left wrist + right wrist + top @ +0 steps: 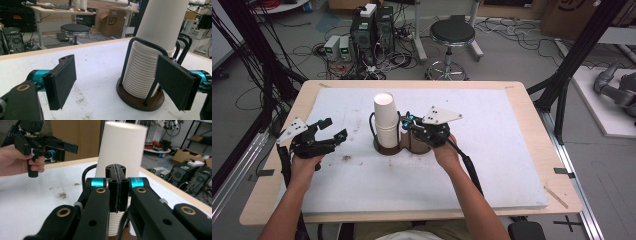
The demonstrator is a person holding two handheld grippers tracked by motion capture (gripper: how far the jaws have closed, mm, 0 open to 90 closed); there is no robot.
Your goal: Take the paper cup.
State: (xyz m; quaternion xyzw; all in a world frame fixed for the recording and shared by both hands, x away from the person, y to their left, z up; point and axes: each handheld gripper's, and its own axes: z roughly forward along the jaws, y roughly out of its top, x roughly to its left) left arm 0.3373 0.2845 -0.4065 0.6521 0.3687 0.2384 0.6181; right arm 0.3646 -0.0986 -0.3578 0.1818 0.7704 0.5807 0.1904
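Note:
A tall stack of white paper cups, upside down, stands in a black wire holder on a brown round base near the middle of the white mat. My right gripper sits just right of the stack, its jaws pressed flat together with nothing between them. In the right gripper view the shut jaws point at the cup stack close ahead. My left gripper hovers left of the stack, open and empty. In the left gripper view the open gripper faces the cup stack and the base.
The white mat covers most of the wooden table. A second empty ring of the holder lies under my right gripper. Behind the table stand a black stool, computer cases and cables. Brown specks mark the mat.

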